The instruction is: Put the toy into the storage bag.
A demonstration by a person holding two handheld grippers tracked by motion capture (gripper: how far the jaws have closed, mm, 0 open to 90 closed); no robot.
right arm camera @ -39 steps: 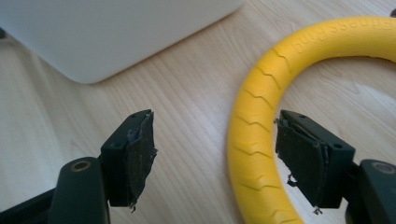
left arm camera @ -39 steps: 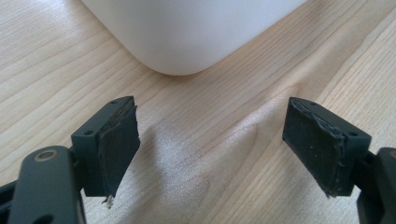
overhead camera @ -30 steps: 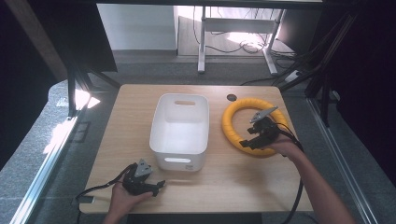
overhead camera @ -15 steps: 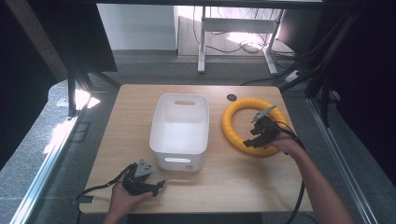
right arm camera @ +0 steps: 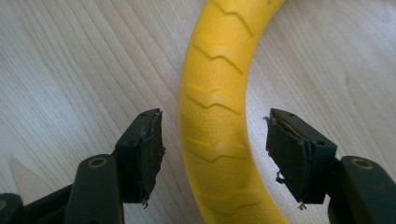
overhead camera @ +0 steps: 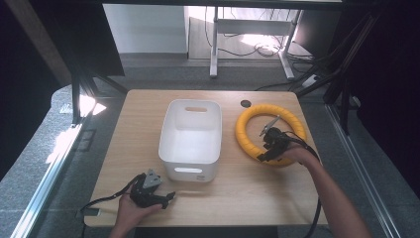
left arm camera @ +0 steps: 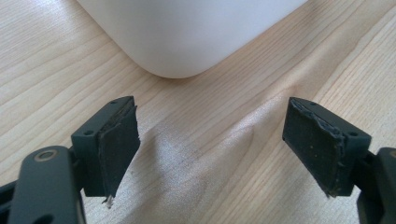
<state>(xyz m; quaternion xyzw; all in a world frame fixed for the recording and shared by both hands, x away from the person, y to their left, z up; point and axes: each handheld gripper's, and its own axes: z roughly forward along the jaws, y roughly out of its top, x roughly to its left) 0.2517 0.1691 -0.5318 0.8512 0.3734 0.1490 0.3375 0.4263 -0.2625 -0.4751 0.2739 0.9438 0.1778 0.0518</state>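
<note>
A yellow ring (overhead camera: 248, 130) with a chevron tread lies flat on the right half of the wooden table (overhead camera: 247, 193). My right gripper (overhead camera: 266, 155) is open over the ring's near left arc. In the right gripper view the ring (right arm camera: 219, 93) runs between the two jaws, with a gap on each side. A white bin (overhead camera: 190, 136) stands at the table's middle. My left gripper (overhead camera: 168, 197) rests open near the front edge, just in front of the bin. In the left gripper view a rounded corner of the bin (left arm camera: 187, 32) sits beyond the spread jaws, with bare wood between them.
A small dark round hole (overhead camera: 245, 103) marks the tabletop behind the ring. Cables trail from both grippers off the table's front edge. Dark frame posts stand at both sides, and a desk leg with floor cables lies beyond the far edge.
My right gripper has slid a little toward the near left part of the ring. The left gripper and the bin have stayed where they were.
</note>
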